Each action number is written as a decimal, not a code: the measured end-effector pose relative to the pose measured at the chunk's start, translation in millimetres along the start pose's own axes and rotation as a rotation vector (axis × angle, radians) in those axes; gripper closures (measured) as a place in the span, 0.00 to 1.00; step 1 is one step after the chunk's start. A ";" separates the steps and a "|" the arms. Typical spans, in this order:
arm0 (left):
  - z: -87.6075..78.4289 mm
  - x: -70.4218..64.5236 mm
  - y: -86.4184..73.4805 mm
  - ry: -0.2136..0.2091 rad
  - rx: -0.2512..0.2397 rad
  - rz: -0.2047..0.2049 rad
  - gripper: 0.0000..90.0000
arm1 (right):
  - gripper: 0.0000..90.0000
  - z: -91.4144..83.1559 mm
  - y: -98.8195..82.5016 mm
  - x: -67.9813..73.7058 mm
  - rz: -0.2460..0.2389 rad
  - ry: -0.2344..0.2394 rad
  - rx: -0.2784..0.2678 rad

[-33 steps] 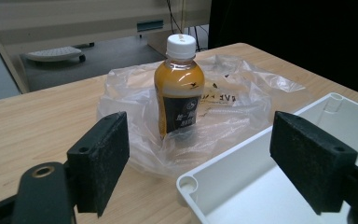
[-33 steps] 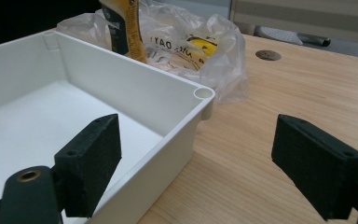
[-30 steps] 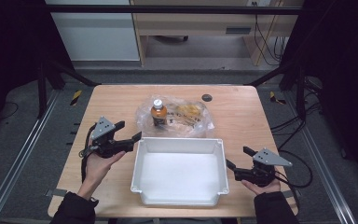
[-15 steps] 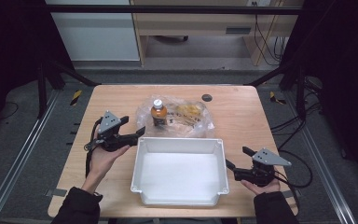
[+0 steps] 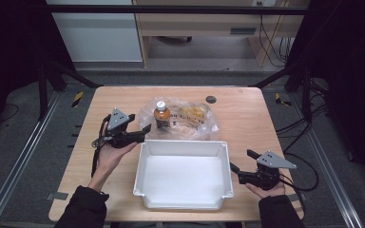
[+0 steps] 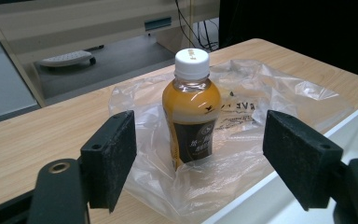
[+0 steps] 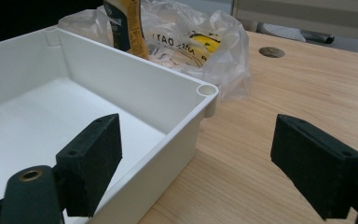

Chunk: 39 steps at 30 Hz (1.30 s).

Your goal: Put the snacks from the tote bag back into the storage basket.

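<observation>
Bottle (image 6: 192,107) stands upright on a crinkly plastic bag (image 5: 190,119), just behind the white bin (image 5: 183,202) on the counter (image 5: 247,114). Left gripper (image 6: 209,154) faces it, jaws spread. Snagging the bag could topple the bottle. Right gripper (image 7: 209,172), jaws spread, straddles the bin's corner.

high: above, forward-down | claw views: low, close (both share bottle (image 6: 192,107), bin (image 7: 121,93))

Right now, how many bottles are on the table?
1. The bottle stands upright on the clear plastic bag, behind the white bin, straight ahead of the open left tongs. The crumpled bag may hide other items.
</observation>
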<state>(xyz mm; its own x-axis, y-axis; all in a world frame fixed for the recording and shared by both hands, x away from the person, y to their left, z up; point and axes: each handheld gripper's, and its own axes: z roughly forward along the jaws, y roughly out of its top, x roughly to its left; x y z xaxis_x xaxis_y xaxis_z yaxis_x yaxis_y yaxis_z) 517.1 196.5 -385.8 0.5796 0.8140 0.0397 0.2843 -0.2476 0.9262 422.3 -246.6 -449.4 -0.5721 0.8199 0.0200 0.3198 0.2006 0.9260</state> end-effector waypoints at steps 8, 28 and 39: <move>10.1 1.0 6.0 0.005 0.000 -0.003 0.30 | 0.19 0.0 0.1 -0.2 -0.001 0.000 0.001; 28.9 -4.7 19.4 0.001 -0.004 0.010 0.33 | 0.19 0.0 -0.1 0.2 -0.001 0.001 0.007; 40.4 -5.0 25.1 0.003 0.003 0.018 0.34 | 0.19 0.8 -0.2 -0.1 -0.003 0.002 0.007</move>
<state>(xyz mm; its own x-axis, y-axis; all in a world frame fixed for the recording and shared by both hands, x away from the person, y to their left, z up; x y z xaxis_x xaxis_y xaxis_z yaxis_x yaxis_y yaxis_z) 552.2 164.9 -377.9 0.5825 0.8108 0.0573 0.2760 -0.2637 0.9243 422.8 -246.3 -450.0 -0.5750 0.8180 0.0179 0.3232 0.2070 0.9234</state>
